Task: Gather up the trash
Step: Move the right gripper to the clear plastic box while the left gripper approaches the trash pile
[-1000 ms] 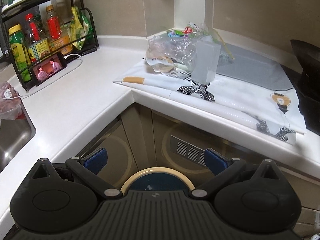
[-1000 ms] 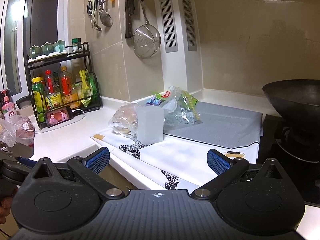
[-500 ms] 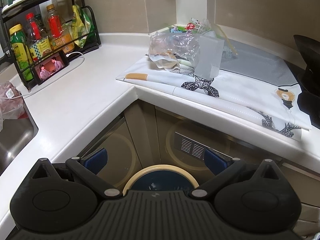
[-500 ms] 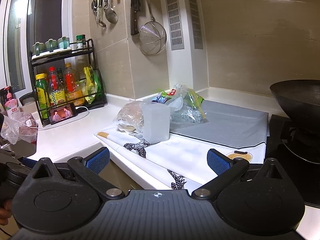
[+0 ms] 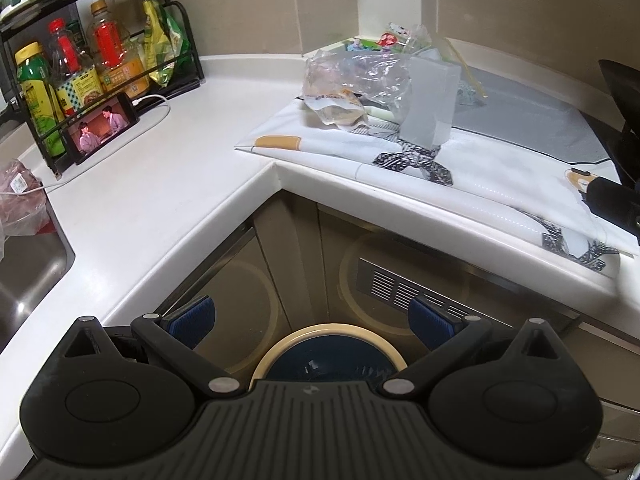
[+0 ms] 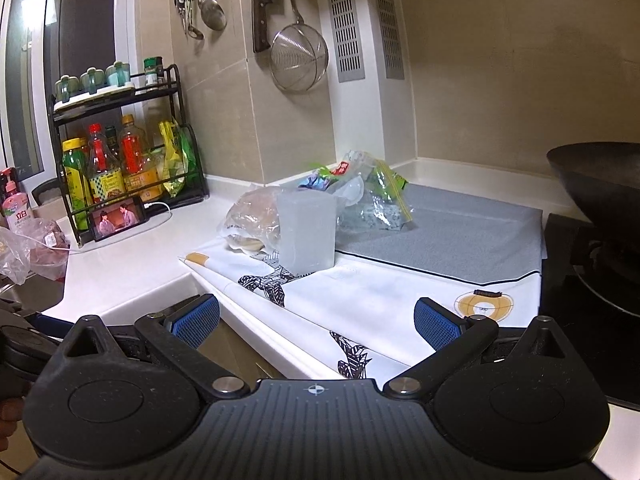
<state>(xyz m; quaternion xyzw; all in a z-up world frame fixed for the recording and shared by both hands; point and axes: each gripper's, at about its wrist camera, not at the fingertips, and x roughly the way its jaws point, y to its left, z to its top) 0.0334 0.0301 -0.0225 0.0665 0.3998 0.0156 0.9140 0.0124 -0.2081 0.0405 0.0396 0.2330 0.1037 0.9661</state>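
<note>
A pile of trash lies on the counter corner: crumpled clear plastic bags (image 5: 356, 76) (image 6: 256, 216), a frosted plastic cup (image 5: 430, 104) (image 6: 306, 232), and coloured wrappers (image 6: 384, 196) behind. A round bin (image 5: 328, 350) with a cream rim and dark blue inside stands on the floor. My left gripper (image 5: 314, 318) is open and empty above the bin. My right gripper (image 6: 316, 318) is open and empty at the counter's front edge, short of the cup.
A white patterned mat (image 6: 360, 292) and a grey mat (image 6: 460, 236) cover the counter. A black wok (image 6: 600, 184) sits on the stove at right. A bottle rack (image 6: 120, 168), a phone (image 5: 100, 128) and a sink (image 5: 24, 276) are at left.
Both grippers have moved slightly closer to the counter and trash pile. Both stay open and empty.
</note>
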